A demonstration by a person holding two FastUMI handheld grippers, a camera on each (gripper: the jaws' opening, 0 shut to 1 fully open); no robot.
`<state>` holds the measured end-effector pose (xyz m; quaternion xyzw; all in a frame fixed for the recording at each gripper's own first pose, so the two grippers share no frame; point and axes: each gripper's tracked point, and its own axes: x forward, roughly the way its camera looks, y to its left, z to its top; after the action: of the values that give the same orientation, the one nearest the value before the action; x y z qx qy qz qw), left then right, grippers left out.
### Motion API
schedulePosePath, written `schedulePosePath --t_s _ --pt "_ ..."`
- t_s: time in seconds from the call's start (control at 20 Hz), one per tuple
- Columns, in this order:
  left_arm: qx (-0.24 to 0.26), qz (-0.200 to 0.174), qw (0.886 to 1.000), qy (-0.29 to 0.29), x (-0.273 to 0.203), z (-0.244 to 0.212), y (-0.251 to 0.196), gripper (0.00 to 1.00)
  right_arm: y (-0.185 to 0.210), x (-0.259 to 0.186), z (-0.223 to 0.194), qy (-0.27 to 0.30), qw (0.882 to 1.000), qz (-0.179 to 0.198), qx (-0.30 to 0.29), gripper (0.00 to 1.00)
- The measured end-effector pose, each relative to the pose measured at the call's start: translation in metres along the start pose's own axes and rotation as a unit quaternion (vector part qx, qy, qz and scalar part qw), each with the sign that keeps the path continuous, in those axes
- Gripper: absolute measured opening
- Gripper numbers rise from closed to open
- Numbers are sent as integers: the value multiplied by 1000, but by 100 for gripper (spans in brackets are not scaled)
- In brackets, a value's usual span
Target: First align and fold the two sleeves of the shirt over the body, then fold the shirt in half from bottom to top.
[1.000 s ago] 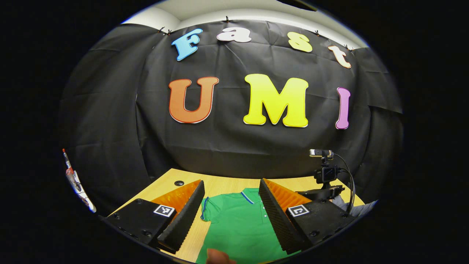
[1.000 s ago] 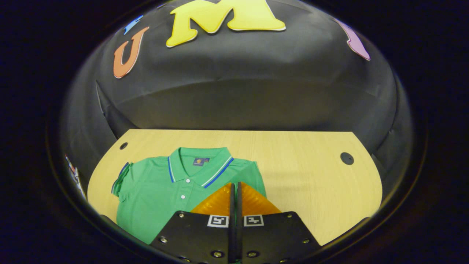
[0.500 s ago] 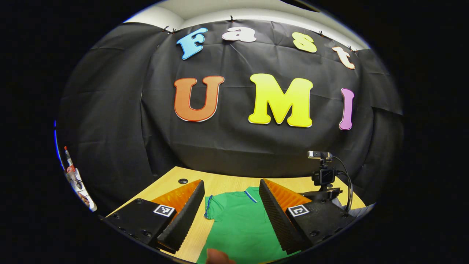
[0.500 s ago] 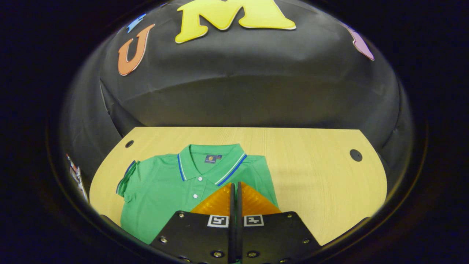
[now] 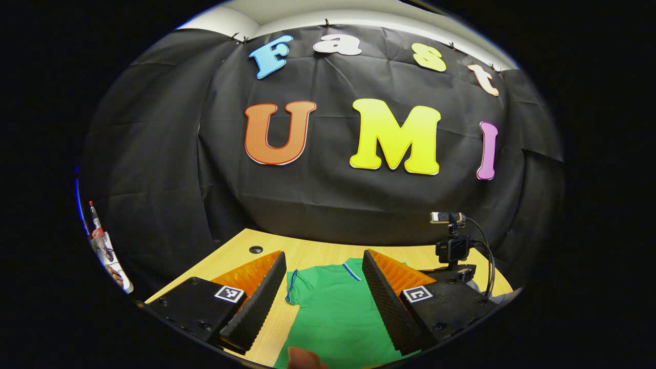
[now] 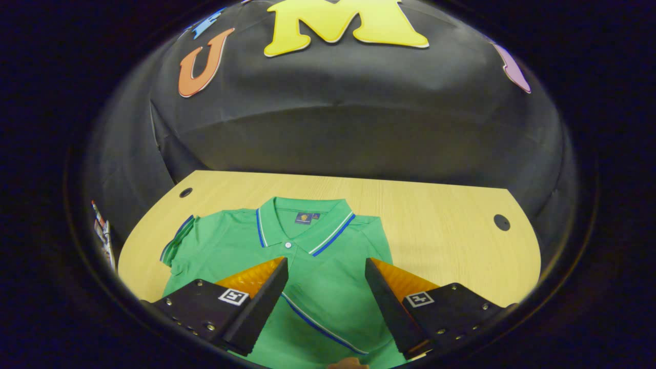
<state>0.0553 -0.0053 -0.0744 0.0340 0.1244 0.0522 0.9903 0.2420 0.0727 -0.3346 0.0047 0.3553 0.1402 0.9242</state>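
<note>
While one sleeve is folded over the green polo shirt [image 6: 307, 266] on the light wooden worktop [image 6: 451, 225], the sleeve at 9 o'clock remains; both claws [image 5: 320, 302] [image 6: 325, 302] are spread, empty.

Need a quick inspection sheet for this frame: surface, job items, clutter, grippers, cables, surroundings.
Surface: wooden table, with round holes near its far corners.
Job's things: green polo shirt lies flat, collar toward the wall; right sleeve folded over the body, its striped cuff across the front; left sleeve spread out.
Clutter: small camera on a stand on the table.
Grippers: left gripper open above the shirt; right gripper open above the folded sleeve.
Cables: black cable loops from the camera.
Surroundings: black cloth wall.
</note>
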Motion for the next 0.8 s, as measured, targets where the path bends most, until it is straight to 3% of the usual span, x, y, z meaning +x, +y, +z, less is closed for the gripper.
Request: schedulePosePath --t_s 0.4,0.8 --pt "11 4 1000 20 51 -26 13 96 -13 -56 71 -114 992 -17 -45 95" --pt "15 28 996 81 146 -98 43 96 -52 -136 111 -178 982 -44 -52 94"
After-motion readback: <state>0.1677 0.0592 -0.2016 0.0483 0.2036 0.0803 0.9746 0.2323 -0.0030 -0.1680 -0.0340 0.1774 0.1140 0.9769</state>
